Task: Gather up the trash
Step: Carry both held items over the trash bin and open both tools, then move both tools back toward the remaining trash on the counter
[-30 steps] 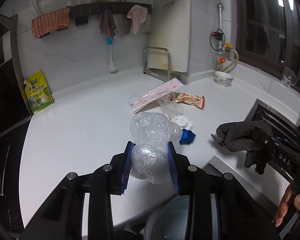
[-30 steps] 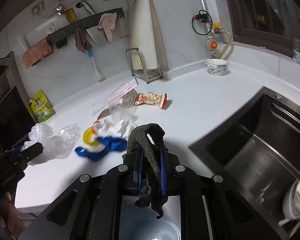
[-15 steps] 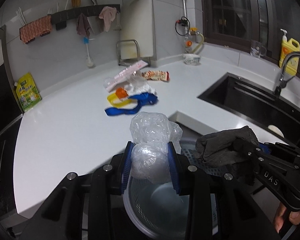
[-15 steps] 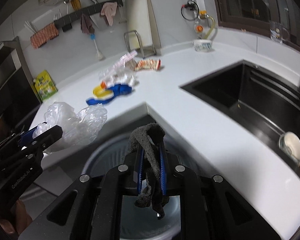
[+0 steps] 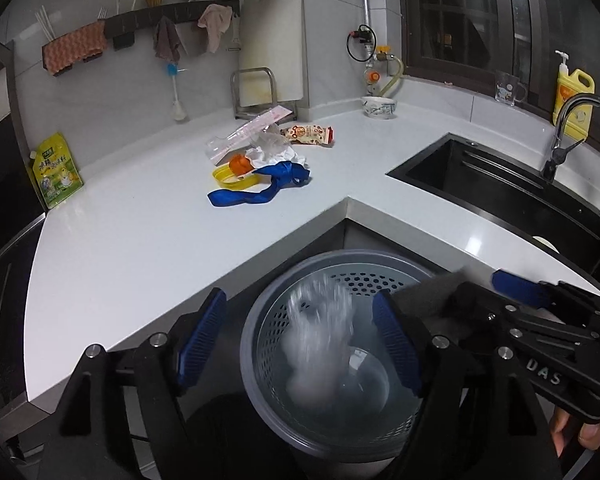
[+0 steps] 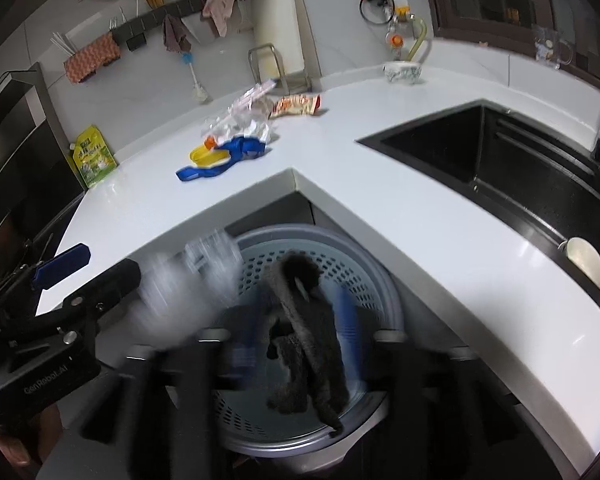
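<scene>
A: Trash is dropping! The crumpled clear plastic bag falls into the round grey holey bin, low in the frame. The left claw is wide open.

B: And the right claw?

A: Its fingers look spread, and the dark fuzzy rag hangs between them over the bin. I think the next step is going back for the blue strap on the white counter, upper middle.

1. Left wrist view: close above the bin, facing the corner surface.
2. Right wrist view: same close, downward-forward aim over the bin.
3. Shared: bin, surface, sink.
</scene>
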{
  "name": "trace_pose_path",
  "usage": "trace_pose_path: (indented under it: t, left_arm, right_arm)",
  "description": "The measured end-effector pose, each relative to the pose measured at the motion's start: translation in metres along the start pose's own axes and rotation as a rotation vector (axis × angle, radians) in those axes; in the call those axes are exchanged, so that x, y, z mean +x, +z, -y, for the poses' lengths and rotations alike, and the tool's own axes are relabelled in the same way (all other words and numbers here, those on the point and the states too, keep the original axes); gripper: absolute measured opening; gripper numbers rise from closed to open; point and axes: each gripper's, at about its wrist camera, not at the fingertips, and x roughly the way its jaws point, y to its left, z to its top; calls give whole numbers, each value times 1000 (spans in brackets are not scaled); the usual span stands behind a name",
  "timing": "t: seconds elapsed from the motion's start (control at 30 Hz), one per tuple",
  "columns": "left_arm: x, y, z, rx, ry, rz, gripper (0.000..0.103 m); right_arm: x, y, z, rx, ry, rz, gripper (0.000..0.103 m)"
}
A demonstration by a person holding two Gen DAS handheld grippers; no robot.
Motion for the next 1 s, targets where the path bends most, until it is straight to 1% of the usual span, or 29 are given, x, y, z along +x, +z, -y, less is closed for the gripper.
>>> trace_pose_path:
  t: [0.1, 0.23, 0.4, 0.5, 0.6, 0.67, 0.93, 1.0]
  left_arm:
    - [-4, 0, -3, -15, 5, 1, 79]
    - [-9, 0, -7, -28, 12, 5, 84]
    - [-12, 0, -16, -59, 17, 2, 84]
    - [-15, -1, -20, -73, 15, 1, 84]
    - [-17, -3, -19, -69, 19, 1, 85]
    - [-19, -4, -19, -65, 19, -1, 84]
    - [-36, 3, -28, -80, 33, 37, 85]
    - [-41, 3, -33, -89, 44, 47, 87]
  right_arm:
    - [-5, 2, 2, 3, -12, 13, 53]
    - [-8, 0, 7, 25, 0, 13, 53]
    - [-11, -1, 7, 28, 6, 12, 53]
    - [-16, -1, 4, 28, 13, 24, 58]
    - [-21, -2, 1, 17, 18, 29, 58]
    - [-24, -1, -1, 4, 7, 35, 58]
    - [-36, 5, -5, 1, -4, 49, 58]
    - [-39, 6, -6, -1, -2, 57, 58]
